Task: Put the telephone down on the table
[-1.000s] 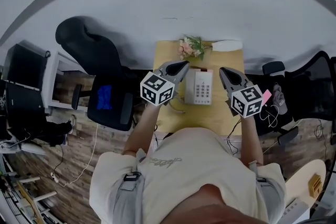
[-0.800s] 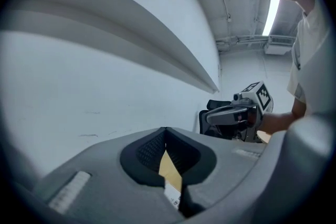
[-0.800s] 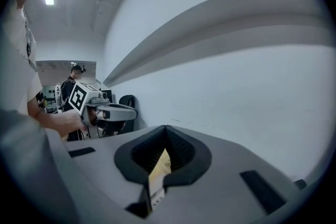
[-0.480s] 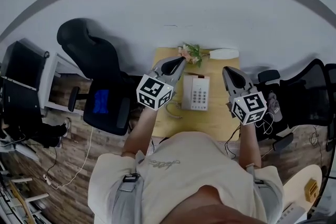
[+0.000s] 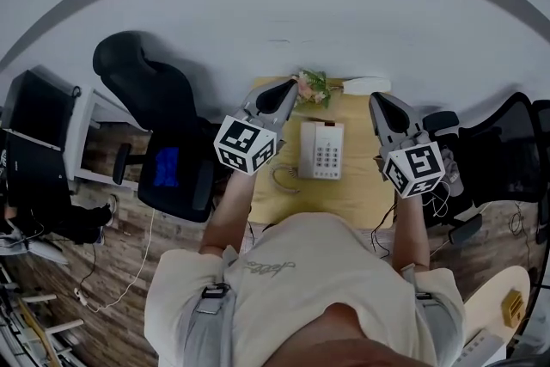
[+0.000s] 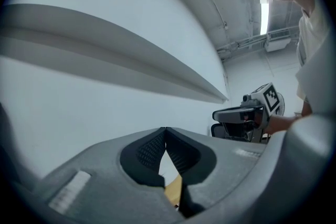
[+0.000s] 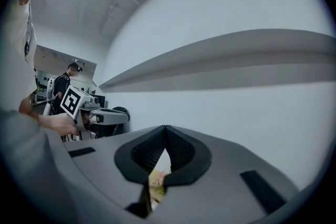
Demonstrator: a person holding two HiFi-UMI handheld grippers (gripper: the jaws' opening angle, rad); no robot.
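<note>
In the head view a white push-button telephone (image 5: 322, 150) lies on the small wooden table (image 5: 344, 195), and its coiled cord (image 5: 284, 178) trails off to the left. Both grippers hang in the air above the table, one on each side of the phone. My left gripper (image 5: 290, 86) is shut with nothing in it, its tips over the table's far left corner. My right gripper (image 5: 375, 101) is shut and empty too, above the table's right edge. The left gripper view (image 6: 165, 131) and the right gripper view (image 7: 165, 128) both show pads pressed together against a grey wall.
A pink flower bunch (image 5: 314, 86) and a white oblong object (image 5: 367, 86) sit at the table's far edge by the wall. A black office chair (image 5: 146, 82) and a seat with a blue patch (image 5: 172, 168) stand left. Another black chair (image 5: 507, 142) stands right.
Both grippers have risen away from the table and spread slightly apart. They stayed shut. The telephone has not moved.
</note>
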